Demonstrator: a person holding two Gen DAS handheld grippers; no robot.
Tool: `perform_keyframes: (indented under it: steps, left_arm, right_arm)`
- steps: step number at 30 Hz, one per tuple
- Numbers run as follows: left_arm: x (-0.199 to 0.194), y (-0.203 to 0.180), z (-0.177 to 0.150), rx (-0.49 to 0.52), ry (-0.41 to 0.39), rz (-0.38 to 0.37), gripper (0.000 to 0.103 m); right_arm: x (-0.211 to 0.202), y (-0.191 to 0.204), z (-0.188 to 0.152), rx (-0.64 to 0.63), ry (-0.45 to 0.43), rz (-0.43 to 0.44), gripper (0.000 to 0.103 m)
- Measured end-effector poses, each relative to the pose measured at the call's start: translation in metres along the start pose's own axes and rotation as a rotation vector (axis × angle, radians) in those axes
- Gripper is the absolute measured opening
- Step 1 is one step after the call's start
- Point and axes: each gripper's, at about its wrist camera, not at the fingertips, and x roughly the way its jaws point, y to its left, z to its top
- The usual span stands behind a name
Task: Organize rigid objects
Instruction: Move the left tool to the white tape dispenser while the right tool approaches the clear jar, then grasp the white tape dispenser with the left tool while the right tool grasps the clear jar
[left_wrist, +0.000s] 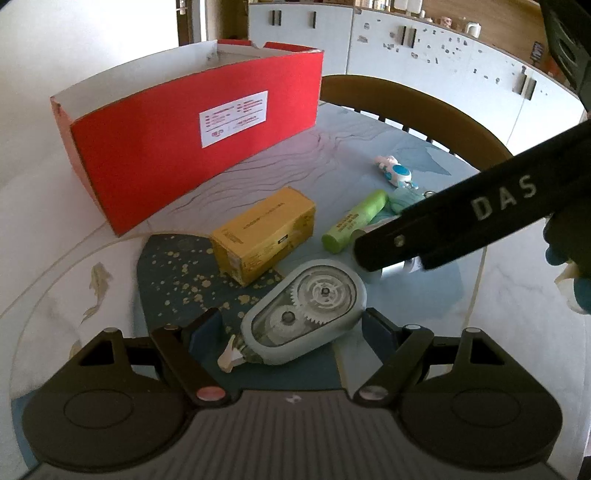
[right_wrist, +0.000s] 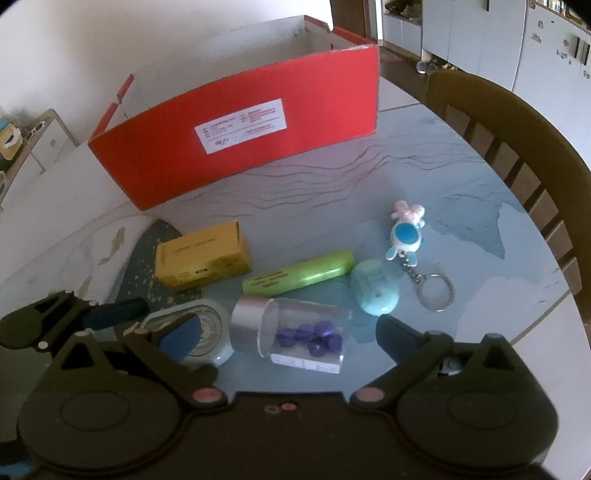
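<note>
My left tool (left_wrist: 293, 326) is spread wide around the tape dispenser (left_wrist: 306, 312) at lower center on the bench (left_wrist: 406, 295), long axis slanting up-right; right tool (right_wrist: 286, 332) gapes over the clear vial (right_wrist: 295, 330).

red box (right_wrist: 236, 147), yellow carton (right_wrist: 203, 260), green tube (right_wrist: 299, 277)

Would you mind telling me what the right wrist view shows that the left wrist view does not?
Only the right wrist view shows the clear tube of purple beads whole, plus the key ring. Only the left wrist view shows the tape dispenser whole, gears and tip. Both show the red box, yellow box, green tube and toy.
</note>
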Motion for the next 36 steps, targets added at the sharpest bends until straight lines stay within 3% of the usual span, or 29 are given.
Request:
perform_keyframes:
  steps: [12, 14, 19, 23, 36]
  left_arm:
    - [0.007, -0.005, 0.005, 0.032, -0.01, -0.013, 0.078]
    - [0.006, -0.007, 0.005, 0.044, -0.012, -0.007, 0.073]
    - [0.006, -0.011, 0.005, 0.062, -0.008, -0.003, 0.072]
    - [0.006, -0.013, 0.006, 0.057, 0.001, 0.006, 0.071]
    - [-0.005, -0.014, -0.003, -0.009, 0.014, 0.036, 0.061]
  right_arm:
    - [0.012, 0.007, 0.002, 0.014, 0.026, -0.032, 0.093]
    - [0.013, 0.005, 0.002, 0.027, 0.028, -0.018, 0.089]
    - [0.014, 0.003, 0.0, 0.034, 0.037, -0.023, 0.083]
    - [0.013, 0.0, -0.002, 0.036, 0.036, -0.021, 0.071]
    - [-0.003, -0.01, -0.01, 0.052, 0.003, 0.005, 0.068]
